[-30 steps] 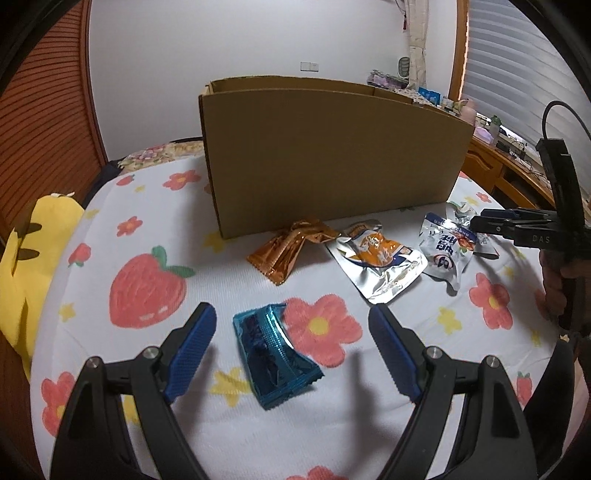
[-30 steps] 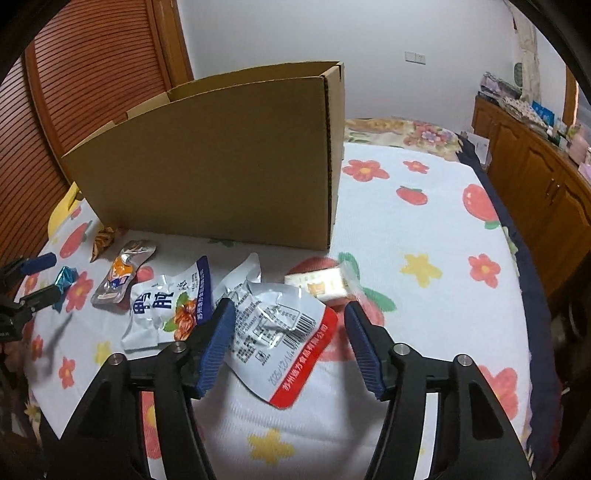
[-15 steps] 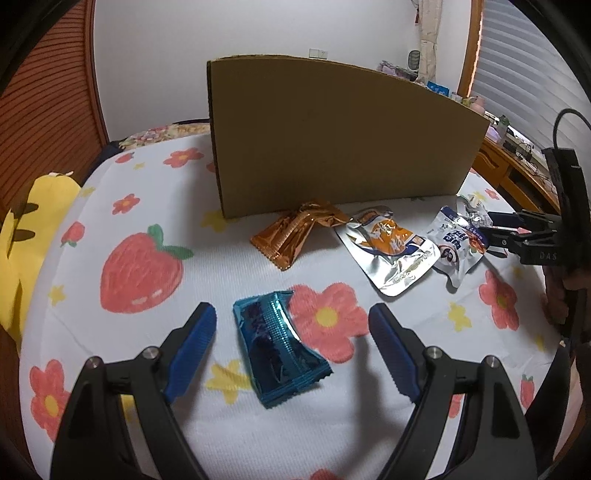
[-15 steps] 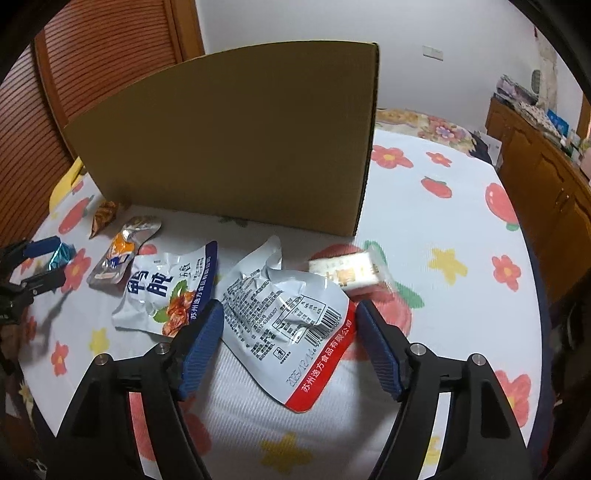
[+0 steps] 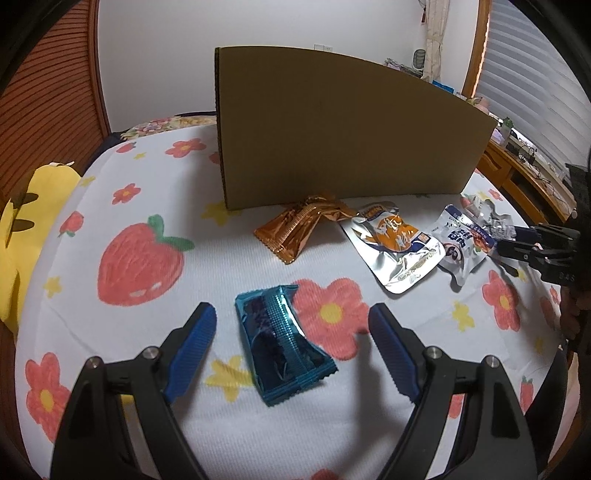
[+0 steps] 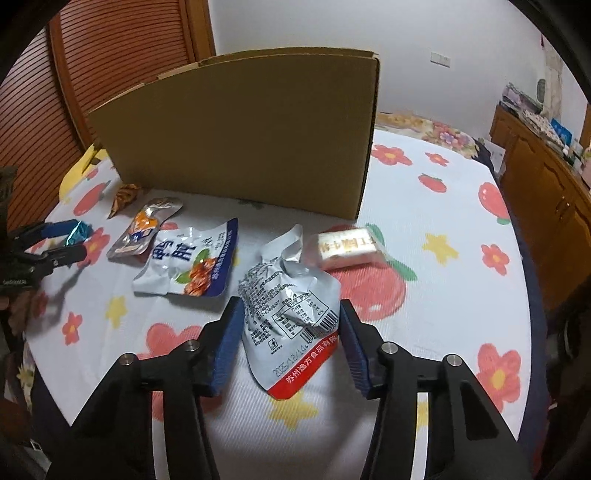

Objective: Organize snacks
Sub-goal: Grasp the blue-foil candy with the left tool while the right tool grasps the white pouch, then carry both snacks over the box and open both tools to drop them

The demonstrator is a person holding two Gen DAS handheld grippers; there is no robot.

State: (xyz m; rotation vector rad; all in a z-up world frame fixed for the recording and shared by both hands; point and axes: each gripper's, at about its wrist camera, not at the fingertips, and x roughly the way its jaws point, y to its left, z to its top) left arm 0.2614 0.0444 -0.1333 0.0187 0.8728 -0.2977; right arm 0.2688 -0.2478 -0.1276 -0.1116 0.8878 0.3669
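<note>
White wall (image 5: 221, 22) running behind, socket (image 6: 440, 58) on it. Slatted wood door (image 6: 122, 40) standing at left. Wood cabinet (image 6: 546, 192) lining the right side, clutter sitting on top. Blinds (image 5: 535, 55) covering the window, curtain (image 5: 434, 33) hanging beside. Floral cloth (image 5: 221, 424) covering the surface; yellow cushion (image 5: 14, 236) lying at its edge.

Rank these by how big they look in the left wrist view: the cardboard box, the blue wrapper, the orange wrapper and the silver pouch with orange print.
1. Cardboard box, far the largest.
2. Blue wrapper and silver pouch with orange print: look alike; the blue one lies nearer the camera, so unsure.
3. Orange wrapper, smallest, though farther away.
</note>
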